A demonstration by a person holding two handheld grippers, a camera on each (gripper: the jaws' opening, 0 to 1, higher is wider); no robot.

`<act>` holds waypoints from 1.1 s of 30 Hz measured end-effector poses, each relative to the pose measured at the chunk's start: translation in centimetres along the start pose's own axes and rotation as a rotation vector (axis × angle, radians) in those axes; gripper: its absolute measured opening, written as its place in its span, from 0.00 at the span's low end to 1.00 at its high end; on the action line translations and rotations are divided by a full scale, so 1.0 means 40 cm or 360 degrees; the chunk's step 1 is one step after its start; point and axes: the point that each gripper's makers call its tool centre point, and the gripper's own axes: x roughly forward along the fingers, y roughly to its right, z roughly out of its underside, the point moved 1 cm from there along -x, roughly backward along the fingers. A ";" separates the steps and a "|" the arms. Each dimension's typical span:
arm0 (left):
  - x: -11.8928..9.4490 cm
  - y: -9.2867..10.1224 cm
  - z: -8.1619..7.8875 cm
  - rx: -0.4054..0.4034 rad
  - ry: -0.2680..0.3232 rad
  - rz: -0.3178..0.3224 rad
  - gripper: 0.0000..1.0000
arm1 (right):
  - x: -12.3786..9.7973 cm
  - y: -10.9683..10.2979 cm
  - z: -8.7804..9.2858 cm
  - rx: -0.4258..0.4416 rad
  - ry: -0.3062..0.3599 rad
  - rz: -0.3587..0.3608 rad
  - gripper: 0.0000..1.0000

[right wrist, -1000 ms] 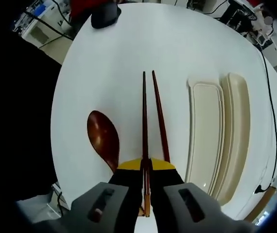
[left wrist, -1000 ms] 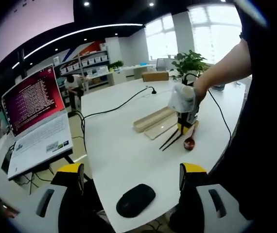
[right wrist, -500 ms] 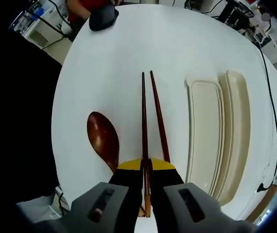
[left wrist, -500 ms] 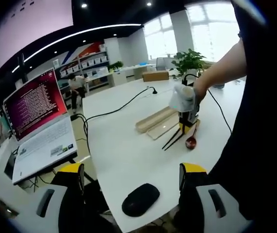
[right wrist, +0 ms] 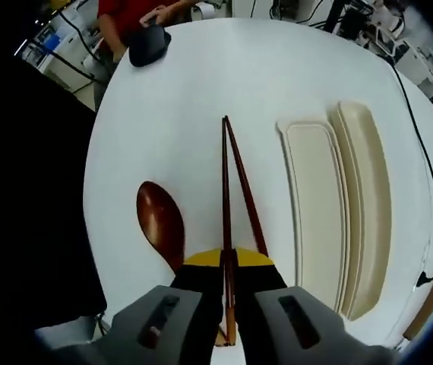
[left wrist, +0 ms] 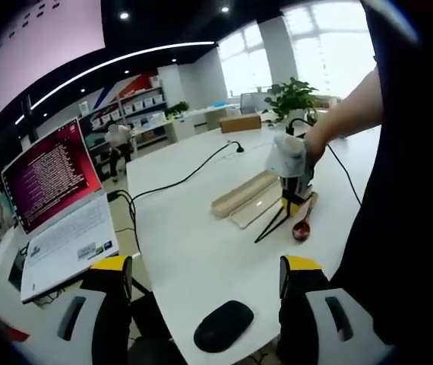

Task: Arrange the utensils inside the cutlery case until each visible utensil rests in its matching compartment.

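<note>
An open office is showing here: a laptop sitting beside a white table, shelving lining the back, windows glowing behind a plant.

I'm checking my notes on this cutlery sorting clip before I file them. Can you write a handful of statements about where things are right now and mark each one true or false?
1. The right gripper is shut on the chopsticks. True.
2. The spoon lies inside the cutlery case. False: it lies on the white table, on the far side of the chopsticks from the case.
3. The cutlery case holds no utensil yet. True.
4. The left gripper is shut on the computer mouse. False: its jaws stand open and the mouse lies untouched on the table.
5. An open laptop shows in the left gripper view. True.
</note>
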 end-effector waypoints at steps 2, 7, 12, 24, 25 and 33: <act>0.000 0.004 0.002 0.0006 -0.0009 0.0004 0.82 | 0.000 -0.001 -0.001 -0.0022 -0.0003 -0.0001 0.00; -0.002 0.005 0.009 -0.0007 -0.0024 -0.0006 0.82 | 0.000 -0.003 -0.003 -0.0051 0.0004 0.0006 0.00; -0.004 0.015 0.009 -0.0015 -0.0036 -0.0018 0.82 | 0.000 -0.006 -0.005 -0.0083 0.0013 0.0004 0.00; -0.033 0.043 0.022 -0.0050 -0.0071 -0.0044 0.82 | -0.005 -0.021 -0.003 -0.0124 0.0011 -0.0018 0.00; -0.038 0.045 0.024 -0.0056 -0.0073 -0.0050 0.82 | -0.006 -0.022 0.000 -0.0132 0.0006 -0.0018 0.00; -0.053 0.054 0.034 -0.0067 -0.0098 -0.0075 0.82 | -0.014 -0.021 0.004 -0.0154 0.0006 -0.0010 0.00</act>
